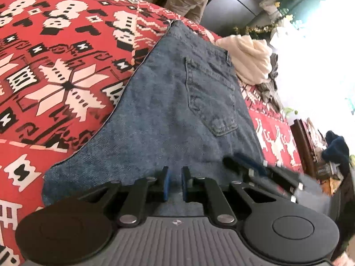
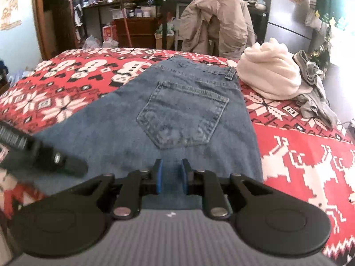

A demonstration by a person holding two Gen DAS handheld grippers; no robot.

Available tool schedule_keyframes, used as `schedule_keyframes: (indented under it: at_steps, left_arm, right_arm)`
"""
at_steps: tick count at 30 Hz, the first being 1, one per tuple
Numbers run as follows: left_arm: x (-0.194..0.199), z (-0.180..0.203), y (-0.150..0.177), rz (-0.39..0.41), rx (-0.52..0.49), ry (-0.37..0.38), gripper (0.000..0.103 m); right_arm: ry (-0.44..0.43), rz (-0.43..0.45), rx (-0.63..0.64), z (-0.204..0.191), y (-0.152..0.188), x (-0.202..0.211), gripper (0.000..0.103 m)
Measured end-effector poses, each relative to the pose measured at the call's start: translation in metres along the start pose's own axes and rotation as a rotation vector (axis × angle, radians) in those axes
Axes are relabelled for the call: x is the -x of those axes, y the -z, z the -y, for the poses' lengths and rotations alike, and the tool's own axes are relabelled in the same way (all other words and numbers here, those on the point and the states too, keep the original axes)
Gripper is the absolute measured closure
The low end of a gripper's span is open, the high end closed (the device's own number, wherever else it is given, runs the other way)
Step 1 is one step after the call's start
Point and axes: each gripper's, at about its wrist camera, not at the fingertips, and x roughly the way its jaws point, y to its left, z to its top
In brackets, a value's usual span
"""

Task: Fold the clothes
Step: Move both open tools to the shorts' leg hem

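Nearest, two grippers are seen, each with two blue-padded fingers. The left gripper (image 1: 175,184) is held with a narrow gap between its pads, denim visible in the gap; whether cloth is pinched cannot be told. The right gripper (image 2: 170,177) is likewise slightly parted over the denim, with nothing seen to be clamped. One pair of jeans (image 2: 177,115), coarse blue denim with a stitched pocket, is spread flat on the red patterned bedspread (image 2: 310,166). Beyond, one fluffy cream garment (image 2: 270,77) and one crumpled grey garment (image 2: 315,97) are heaped beside the waistband.
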Motion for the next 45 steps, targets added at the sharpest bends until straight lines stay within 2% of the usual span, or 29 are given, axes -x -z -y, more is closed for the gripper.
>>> schedule_keyframes:
  at_steps: [6,10,12,16,21,26,28,30,32,34,38,40,42,45]
  left_arm:
    - [-0.009,0.028,-0.029,0.054,-0.058,0.004,0.094]
    - [-0.033,0.038,-0.042,0.023,-0.087,-0.022,0.094]
    - [-0.044,0.041,-0.036,-0.018,-0.117,-0.043,0.094]
    - [-0.037,0.047,-0.021,-0.001,-0.188,-0.077,0.092]
    - [-0.029,0.04,-0.008,-0.029,-0.171,-0.068,0.09]
    - [-0.022,0.038,0.0,-0.028,-0.164,-0.067,0.089]
    - [-0.022,0.042,0.001,-0.03,-0.182,-0.067,0.083]
    - [-0.023,0.046,0.002,-0.032,-0.201,-0.054,0.066]
    - [-0.025,0.052,0.005,-0.029,-0.225,-0.05,0.055]
    - [-0.026,0.058,0.007,-0.024,-0.245,-0.059,0.053]
    - [-0.027,0.059,0.008,-0.021,-0.236,-0.041,0.042]
    - [-0.028,0.06,0.008,-0.024,-0.231,-0.033,0.038]
    - [-0.029,0.061,0.007,-0.032,-0.225,-0.025,0.03]
    - [-0.032,0.064,0.006,-0.031,-0.206,-0.014,0.018]
  right_arm:
    - [-0.033,-0.025,-0.028,0.007,0.015,0.017,0.084]
    - [-0.031,-0.035,-0.038,0.008,0.013,0.017,0.084]
    - [-0.034,-0.032,-0.037,0.008,0.014,0.017,0.084]
    - [-0.043,-0.03,-0.049,0.009,0.014,0.017,0.082]
    - [-0.054,-0.025,-0.055,0.009,0.015,0.017,0.074]
    - [-0.064,-0.023,-0.062,0.01,0.015,0.017,0.072]
    - [-0.073,-0.024,-0.066,0.01,0.014,0.017,0.067]
    - [-0.082,-0.025,-0.064,0.01,0.014,0.017,0.063]
    - [-0.079,-0.026,-0.062,0.011,0.014,0.017,0.059]
    - [-0.066,-0.027,-0.066,0.012,0.013,0.016,0.055]
    - [-0.047,-0.037,-0.078,0.018,0.012,0.017,0.052]
    - [-0.012,-0.037,-0.074,0.021,0.012,0.019,0.035]
    - [0.027,-0.029,-0.068,0.024,0.013,0.022,0.026]
    - [0.044,-0.027,-0.1,0.035,0.015,0.025,0.021]
